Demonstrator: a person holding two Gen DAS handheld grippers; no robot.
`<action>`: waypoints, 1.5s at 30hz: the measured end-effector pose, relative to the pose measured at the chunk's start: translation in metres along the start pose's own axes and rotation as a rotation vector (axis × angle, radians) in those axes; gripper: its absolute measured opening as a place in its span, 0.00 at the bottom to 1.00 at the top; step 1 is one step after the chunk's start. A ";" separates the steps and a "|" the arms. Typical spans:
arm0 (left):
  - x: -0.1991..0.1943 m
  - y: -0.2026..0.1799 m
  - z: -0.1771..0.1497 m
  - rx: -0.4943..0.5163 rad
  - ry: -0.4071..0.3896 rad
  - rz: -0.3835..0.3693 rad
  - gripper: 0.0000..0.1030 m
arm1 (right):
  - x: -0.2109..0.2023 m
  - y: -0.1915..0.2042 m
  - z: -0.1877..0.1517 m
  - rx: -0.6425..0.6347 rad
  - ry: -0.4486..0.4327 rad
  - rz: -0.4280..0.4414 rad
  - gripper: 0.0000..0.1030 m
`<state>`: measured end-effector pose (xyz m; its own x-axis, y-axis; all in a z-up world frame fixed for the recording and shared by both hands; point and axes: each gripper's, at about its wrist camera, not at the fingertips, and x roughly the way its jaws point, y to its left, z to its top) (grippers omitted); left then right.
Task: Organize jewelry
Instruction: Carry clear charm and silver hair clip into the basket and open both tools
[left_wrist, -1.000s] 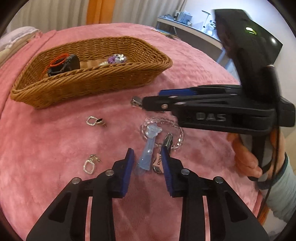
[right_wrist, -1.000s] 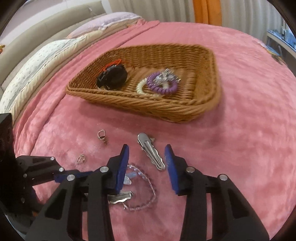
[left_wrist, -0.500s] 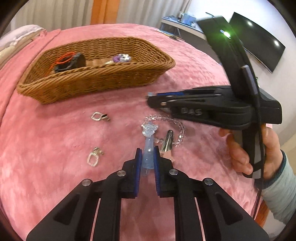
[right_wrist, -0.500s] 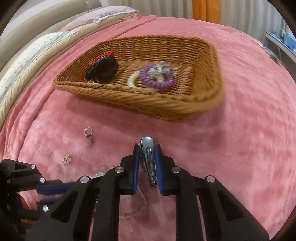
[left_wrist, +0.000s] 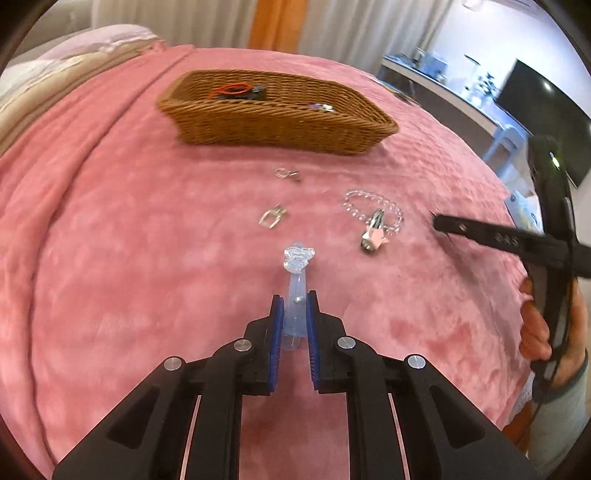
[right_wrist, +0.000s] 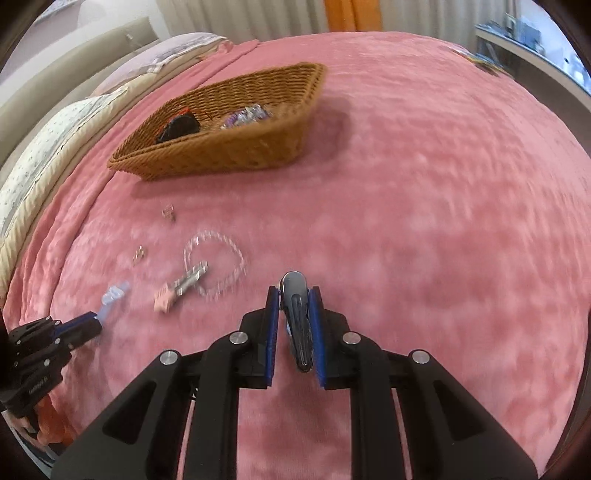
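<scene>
The clear blue hair clip (left_wrist: 295, 295) is sitting pinched in the left gripper (left_wrist: 294, 321), the silver clip (right_wrist: 297, 317) clamped likewise in the right gripper (right_wrist: 295, 325). Both should be travelling level toward the wicker basket (left_wrist: 273, 129) ahead, releasing only past its near rim.

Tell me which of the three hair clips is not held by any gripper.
The pink-tipped metal clip, lying on the blanket across the clear bead bracelet. The blue clip and the silver clip each sit between pads.

Woven wicker basket (left_wrist: 280, 129), seemingly plush blanket (left_wrist: 147, 258)
</scene>
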<state>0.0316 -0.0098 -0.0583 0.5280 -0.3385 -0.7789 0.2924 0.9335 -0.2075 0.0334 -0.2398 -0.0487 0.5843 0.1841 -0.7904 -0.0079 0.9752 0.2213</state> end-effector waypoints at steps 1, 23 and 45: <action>-0.001 0.000 -0.004 -0.006 -0.009 0.016 0.11 | -0.002 0.001 -0.003 -0.001 -0.006 0.002 0.14; 0.003 -0.003 -0.016 0.004 -0.037 0.064 0.36 | 0.009 0.015 -0.020 -0.097 -0.030 -0.059 0.43; -0.026 -0.013 -0.004 0.051 -0.161 0.078 0.10 | -0.035 0.040 -0.013 -0.147 -0.140 0.016 0.14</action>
<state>0.0114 -0.0125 -0.0381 0.6704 -0.2836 -0.6856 0.2836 0.9519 -0.1164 0.0021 -0.2051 -0.0200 0.6899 0.1908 -0.6983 -0.1304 0.9816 0.1394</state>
